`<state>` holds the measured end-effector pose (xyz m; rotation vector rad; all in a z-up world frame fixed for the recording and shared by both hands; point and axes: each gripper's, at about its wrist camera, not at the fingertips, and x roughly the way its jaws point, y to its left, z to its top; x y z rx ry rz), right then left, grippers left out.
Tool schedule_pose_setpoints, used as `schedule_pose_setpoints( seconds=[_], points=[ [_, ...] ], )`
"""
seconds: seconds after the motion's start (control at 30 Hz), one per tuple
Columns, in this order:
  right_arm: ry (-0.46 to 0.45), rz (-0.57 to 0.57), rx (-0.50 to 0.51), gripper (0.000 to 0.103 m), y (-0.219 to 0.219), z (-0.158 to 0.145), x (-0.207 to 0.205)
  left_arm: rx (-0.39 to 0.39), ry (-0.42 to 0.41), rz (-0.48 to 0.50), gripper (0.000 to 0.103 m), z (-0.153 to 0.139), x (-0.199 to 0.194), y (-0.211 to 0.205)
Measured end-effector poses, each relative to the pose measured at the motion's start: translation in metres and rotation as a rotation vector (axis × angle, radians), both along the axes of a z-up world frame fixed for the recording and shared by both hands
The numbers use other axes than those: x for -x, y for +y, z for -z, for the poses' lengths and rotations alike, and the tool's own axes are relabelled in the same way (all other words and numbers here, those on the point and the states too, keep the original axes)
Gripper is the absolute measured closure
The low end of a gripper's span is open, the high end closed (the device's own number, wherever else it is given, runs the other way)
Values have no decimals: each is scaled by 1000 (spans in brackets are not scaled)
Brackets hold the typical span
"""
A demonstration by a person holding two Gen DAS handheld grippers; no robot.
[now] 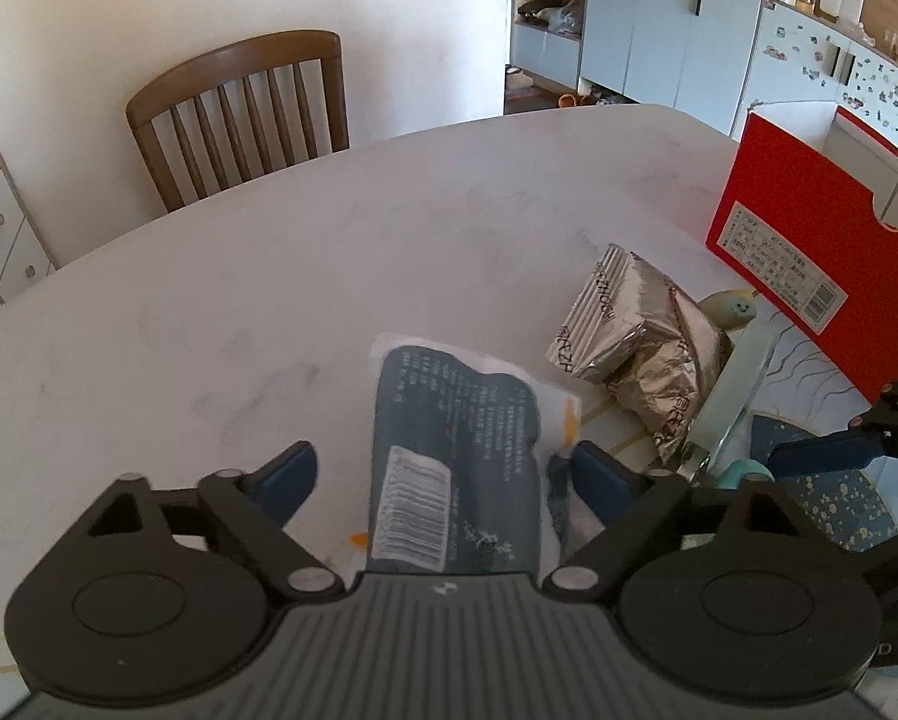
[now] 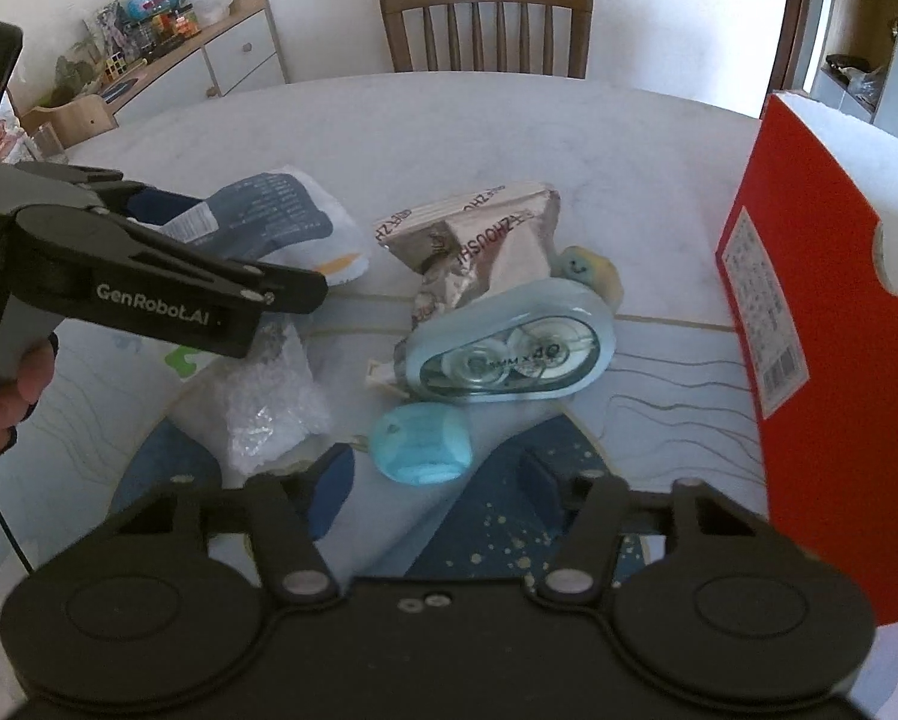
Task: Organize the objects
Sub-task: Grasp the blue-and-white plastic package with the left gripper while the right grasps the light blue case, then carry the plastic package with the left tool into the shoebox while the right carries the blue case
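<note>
A blue-and-white snack packet (image 1: 454,462) lies on the table between the open fingers of my left gripper (image 1: 443,477); it also shows in the right wrist view (image 2: 269,216), with the left gripper (image 2: 167,222) over it. A crumpled silver foil packet (image 1: 640,330) (image 2: 484,240) lies to its right. A light-blue correction tape (image 2: 508,348), a small blue oval case (image 2: 422,441), a pale round toy (image 2: 586,267) and a clear plastic bag (image 2: 275,402) lie on a patterned mat (image 2: 658,372). My right gripper (image 2: 437,480) is open and empty, just in front of the oval case.
A red box (image 1: 808,252) (image 2: 820,330) stands upright at the right. A wooden chair (image 1: 245,114) (image 2: 487,30) stands behind the white table (image 1: 269,276). Cabinets line the room's back.
</note>
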<state>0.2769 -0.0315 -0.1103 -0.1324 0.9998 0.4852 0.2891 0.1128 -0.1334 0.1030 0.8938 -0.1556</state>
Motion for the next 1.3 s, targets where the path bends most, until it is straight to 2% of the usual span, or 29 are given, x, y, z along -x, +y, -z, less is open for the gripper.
schedule_pose_setpoints(
  seconds=[0.23, 0.43, 0.67, 0.87, 1.07, 1.3],
  points=[
    [-11, -13, 6, 63, 3, 0, 1, 10, 16, -15, 48, 1, 2, 6],
    [-14, -16, 13, 66, 3, -3, 2, 2, 28, -45, 60, -2, 6, 12],
    [-24, 1, -9, 66, -6, -17, 8, 39, 41, -110, 64, -17, 17, 28],
    [-50, 7, -37, 66, -18, -41, 23, 80, 34, -143, 64, -42, 39, 34],
    [-79, 7, -52, 66, -31, -69, 41, 131, 16, -162, 64, -70, 66, 26],
    [-108, 9, -70, 66, -52, -97, 59, 169, 15, -152, 64, -99, 92, -1]
  ],
)
